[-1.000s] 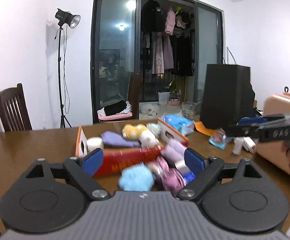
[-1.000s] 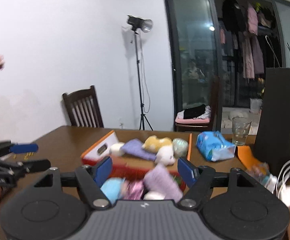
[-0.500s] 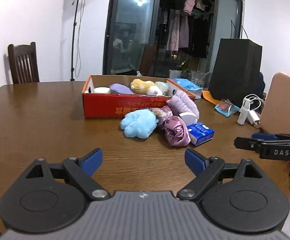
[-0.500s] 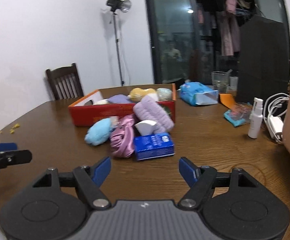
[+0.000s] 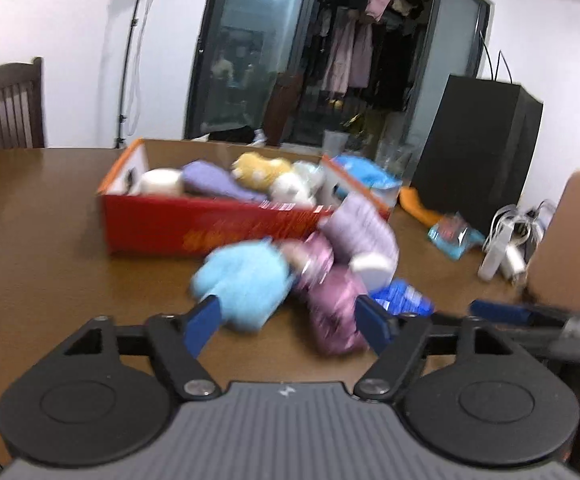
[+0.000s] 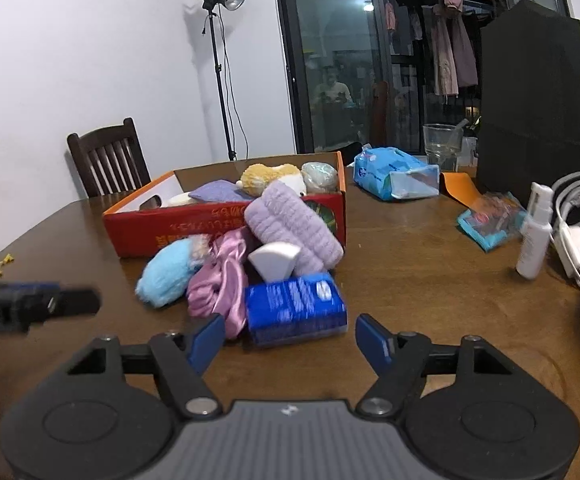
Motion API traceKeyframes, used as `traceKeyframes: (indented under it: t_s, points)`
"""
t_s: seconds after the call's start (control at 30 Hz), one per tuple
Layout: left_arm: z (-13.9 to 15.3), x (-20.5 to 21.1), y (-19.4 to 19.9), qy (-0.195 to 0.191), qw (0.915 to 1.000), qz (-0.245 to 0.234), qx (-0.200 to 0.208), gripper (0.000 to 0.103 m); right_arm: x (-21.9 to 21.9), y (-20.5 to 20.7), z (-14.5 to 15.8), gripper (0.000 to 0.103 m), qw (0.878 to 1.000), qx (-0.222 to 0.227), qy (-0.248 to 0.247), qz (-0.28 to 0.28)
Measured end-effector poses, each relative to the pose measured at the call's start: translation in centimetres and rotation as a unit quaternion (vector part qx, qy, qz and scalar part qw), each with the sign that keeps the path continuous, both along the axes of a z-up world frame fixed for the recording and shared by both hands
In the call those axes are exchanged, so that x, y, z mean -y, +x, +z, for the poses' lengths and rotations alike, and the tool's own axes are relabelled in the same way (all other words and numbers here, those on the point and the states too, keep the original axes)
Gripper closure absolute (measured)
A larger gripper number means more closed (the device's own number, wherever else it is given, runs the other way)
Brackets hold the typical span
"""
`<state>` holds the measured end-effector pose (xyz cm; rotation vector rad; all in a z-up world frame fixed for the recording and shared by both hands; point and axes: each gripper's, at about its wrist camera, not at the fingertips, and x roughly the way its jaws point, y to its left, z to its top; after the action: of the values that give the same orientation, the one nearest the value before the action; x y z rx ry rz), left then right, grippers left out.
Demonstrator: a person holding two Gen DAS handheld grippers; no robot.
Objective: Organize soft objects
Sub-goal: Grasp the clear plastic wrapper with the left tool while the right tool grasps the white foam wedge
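Observation:
A red cardboard box [image 5: 209, 228] [image 6: 193, 224] on the wooden table holds several soft toys. In front of it lies a pile: a light blue plush [image 5: 245, 280] [image 6: 167, 272], a pink satin scrunchie [image 5: 330, 300] [image 6: 219, 284], a lilac fuzzy roll [image 5: 364, 228] [image 6: 294, 228], a white sponge wedge [image 6: 275, 264] and a blue tissue pack [image 6: 296, 308] [image 5: 404, 300]. My left gripper [image 5: 290, 320] is open, just short of the blue plush and scrunchie. My right gripper [image 6: 290, 340] is open, just short of the blue tissue pack. Both are empty.
To the right lie a blue wipes pack [image 6: 394, 176], a glass [image 6: 442, 146], a black box [image 6: 538, 108], a small blue packet [image 6: 494, 220], a white spray bottle [image 6: 534, 232] and white cables [image 6: 578, 220]. A tan case [image 5: 570, 240] stands at the right edge. A chair [image 6: 107, 156] stands behind the table.
Both grippers have moved forward and closer to the pile in front of the box. Their jaws stay open and hold nothing.

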<state>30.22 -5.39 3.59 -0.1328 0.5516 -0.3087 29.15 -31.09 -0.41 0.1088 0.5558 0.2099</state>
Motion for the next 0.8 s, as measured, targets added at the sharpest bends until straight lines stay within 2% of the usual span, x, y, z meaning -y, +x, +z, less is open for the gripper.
traceKeyframes:
  t_s: [0.13, 0.2, 0.27, 0.3, 0.4, 0.43, 0.47, 0.67, 0.8]
  points:
    - [-0.6, 2.3, 5.1, 0.006, 0.9996, -0.006, -0.027, 0.048, -0.7, 3.4, -0.2, 0.039, 1.000, 0.005, -0.003, 0.003]
    - [-1.1, 3.5, 6.8, 0.019, 0.9994, -0.011, -0.026, 0.048, -1.1, 4.9, -0.4, 0.040, 1.000, 0.003, -0.003, 0.007]
    - [-1.9, 4.6, 7.8, 0.054, 0.9983, 0.001, -0.021, 0.049, -1.6, 6.2, -0.7, 0.041, 1.000, -0.001, -0.006, 0.009]
    - [-2.2, 4.8, 8.1, 0.059, 0.9981, 0.007, -0.019, 0.051, -1.9, 6.8, -0.9, 0.042, 1.000, -0.005, -0.011, 0.007]
    - [-2.6, 4.7, 8.4, 0.051, 0.9985, -0.004, -0.021, 0.070, -2.6, 8.1, -1.6, 0.050, 1.000, -0.011, -0.016, 0.015]
    - [-2.7, 4.7, 8.4, 0.052, 0.9985, -0.007, -0.017, 0.075, -2.7, 8.3, -1.8, 0.059, 1.000, -0.014, -0.013, 0.018]
    - [-2.7, 4.6, 8.3, 0.052, 0.9985, -0.008, -0.015, 0.076, -2.9, 8.4, -1.9, 0.071, 1.000, -0.016, -0.008, 0.025]
    - [-2.6, 4.3, 8.3, 0.048, 0.9987, -0.011, -0.011, 0.081, -2.6, 8.5, -2.3, 0.078, 1.000, -0.017, 0.004, 0.024]
    - [-1.4, 4.0, 7.0, 0.042, 0.9990, -0.007, 0.012, 0.082, -2.2, 7.7, -1.4, 0.080, 1.000, -0.002, 0.016, 0.020]
